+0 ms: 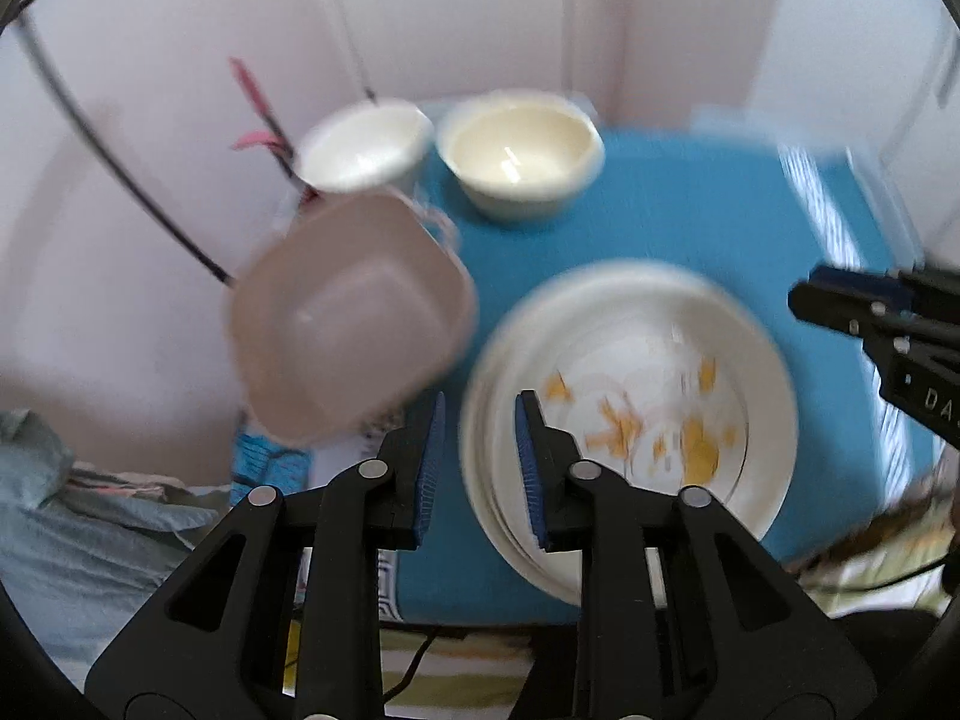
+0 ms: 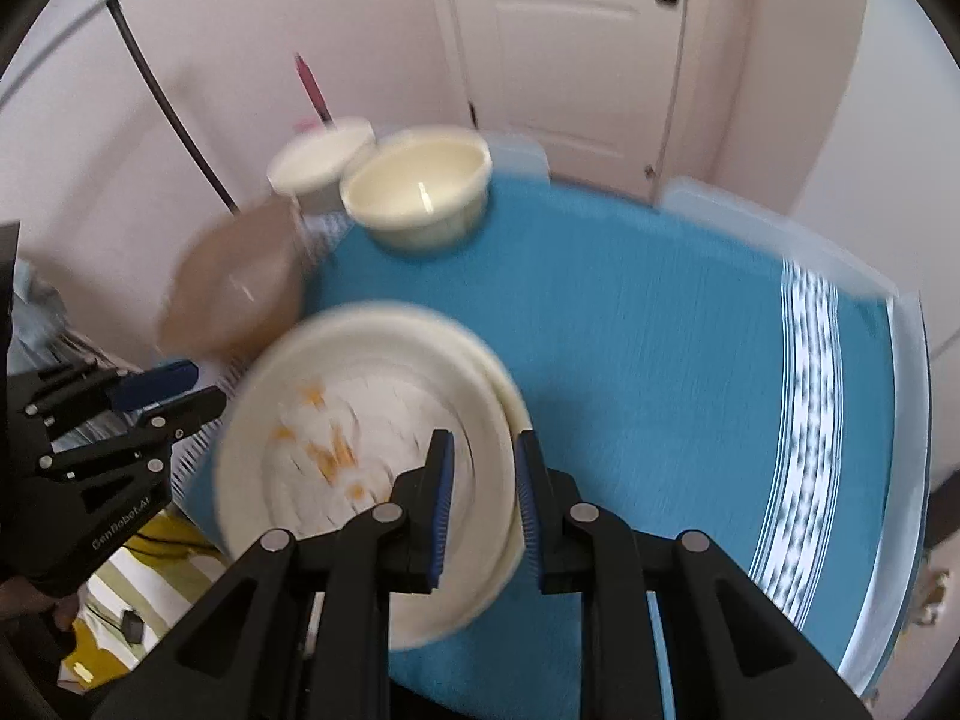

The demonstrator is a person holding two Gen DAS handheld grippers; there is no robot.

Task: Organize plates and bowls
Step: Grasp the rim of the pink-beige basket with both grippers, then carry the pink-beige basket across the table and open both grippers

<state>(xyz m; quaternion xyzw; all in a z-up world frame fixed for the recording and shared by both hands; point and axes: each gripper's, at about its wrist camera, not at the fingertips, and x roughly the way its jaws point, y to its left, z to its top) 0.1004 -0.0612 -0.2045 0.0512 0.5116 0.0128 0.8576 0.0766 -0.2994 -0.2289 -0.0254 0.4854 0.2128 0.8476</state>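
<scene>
A stack of white plates [image 1: 630,408] with orange marks on the top one lies near the front of the blue cloth [image 1: 690,210]. My left gripper [image 1: 482,399] hovers over the stack's left rim, jaws nearly together and nothing pinched. My right gripper [image 2: 485,435] hangs over the right rim of the plate stack [image 2: 372,420], shut and empty. A cream bowl [image 1: 522,156] and a white bowl [image 1: 366,150] stand at the back left. A pinkish square bowl [image 1: 348,318] sits tilted at the cloth's left edge. Everything is blurred. Each gripper shows in the other's view, the right gripper [image 1: 801,300] and the left gripper [image 2: 219,399].
The blue cloth [image 2: 660,330] has a white patterned stripe [image 2: 810,420] along its right side, over a clear plastic edge [image 2: 750,222]. A white door [image 2: 570,60] and pale walls stand behind. Grey-blue fabric [image 1: 72,510] lies low at left. A dark cable [image 1: 120,180] runs along the wall.
</scene>
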